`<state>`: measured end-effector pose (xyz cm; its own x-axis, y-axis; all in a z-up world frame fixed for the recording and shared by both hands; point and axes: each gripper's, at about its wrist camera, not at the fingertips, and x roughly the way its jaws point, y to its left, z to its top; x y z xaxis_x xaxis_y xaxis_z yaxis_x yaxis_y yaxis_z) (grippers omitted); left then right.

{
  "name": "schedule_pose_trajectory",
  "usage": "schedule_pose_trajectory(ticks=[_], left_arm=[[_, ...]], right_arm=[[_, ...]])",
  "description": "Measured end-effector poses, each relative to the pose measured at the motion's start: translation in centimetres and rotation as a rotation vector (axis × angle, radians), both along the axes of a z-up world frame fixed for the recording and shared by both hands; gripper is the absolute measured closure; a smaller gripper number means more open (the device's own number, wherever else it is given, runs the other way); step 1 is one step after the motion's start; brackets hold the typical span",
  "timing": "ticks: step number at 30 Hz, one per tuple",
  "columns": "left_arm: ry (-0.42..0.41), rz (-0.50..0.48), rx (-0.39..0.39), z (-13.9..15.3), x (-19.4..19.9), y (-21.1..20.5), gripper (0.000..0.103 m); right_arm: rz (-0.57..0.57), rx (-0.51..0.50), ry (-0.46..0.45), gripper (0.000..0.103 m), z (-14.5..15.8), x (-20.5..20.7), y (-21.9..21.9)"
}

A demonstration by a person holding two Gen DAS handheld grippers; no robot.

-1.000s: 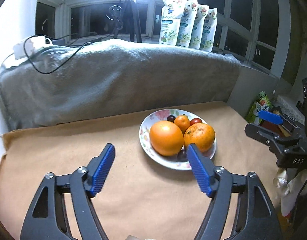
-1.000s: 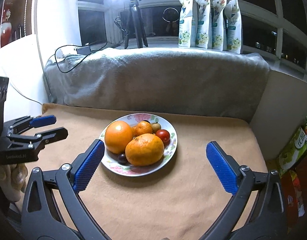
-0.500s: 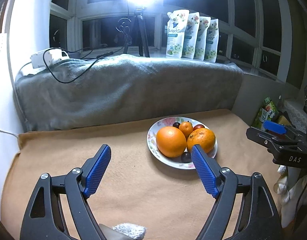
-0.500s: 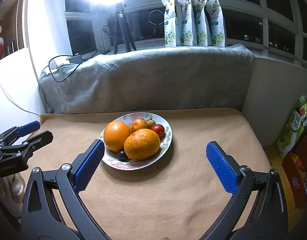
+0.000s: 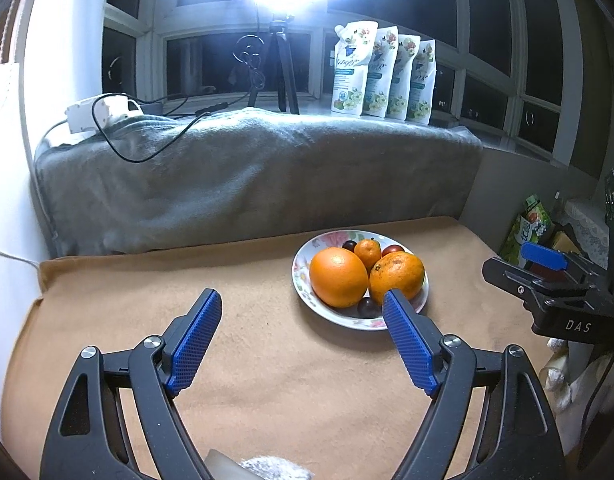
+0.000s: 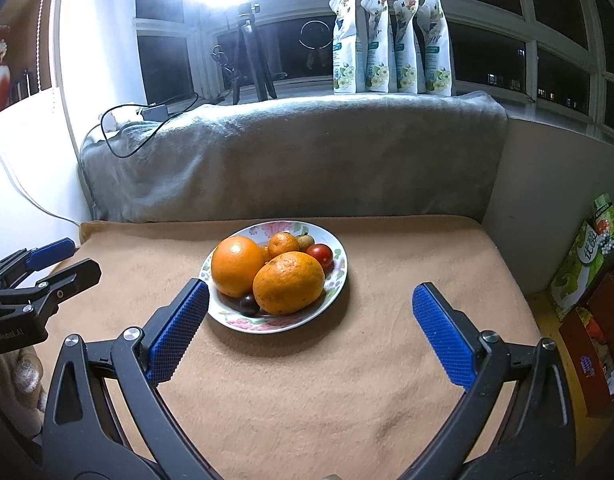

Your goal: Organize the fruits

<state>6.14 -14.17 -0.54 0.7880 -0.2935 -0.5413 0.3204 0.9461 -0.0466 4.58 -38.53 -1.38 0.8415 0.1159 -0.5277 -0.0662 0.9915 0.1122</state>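
- Left gripper (image 5: 301, 304) is sitting with jaws spread wide, nothing between the blue pads, hovering over the tan blanket (image 5: 267, 360).
- Right gripper (image 6: 310, 296) is also gaping wide and carrying nothing, hanging above the same blanket just in front of the plate.
- Floral plate (image 6: 337, 276) is resting on the blanket near its back half, close to the grey throw (image 6: 291, 160) draped over the raised ledge behind.
- All fruit is sitting on the plate: a big orange (image 6: 237, 266) at left, touching a second big orange (image 6: 289, 288) with a rougher skin at front right.
- A small mandarin (image 6: 283, 244) is sitting behind the two, and a red cherry tomato (image 6: 321, 254) is lying at the right, by the rim.
- A dark grape (image 6: 249, 305) is wedging in at the front between the two oranges; a brownish small fruit (image 6: 305, 242) is peeking out at the back, type unclear.
- In the left wrist view, the left gripper's right pad (image 5: 407, 344) is overlapping the plate's near rim in the frame; contact can't be judged.
- Four refill pouches (image 6: 391, 40) are standing upright in a row on the windowsill, with a tripod (image 6: 251, 52) to their left under a bright lamp.
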Motion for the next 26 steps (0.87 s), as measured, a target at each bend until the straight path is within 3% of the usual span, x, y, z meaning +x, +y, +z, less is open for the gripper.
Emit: schedule_pose_trajectory(ticks=[26], left_arm=[[-0.018,0.000,-0.008,0.19,-1.06,0.68,0.020]], right_arm=[[-0.022,0.011,0.022,0.000,-0.76,-0.22,-0.26]])
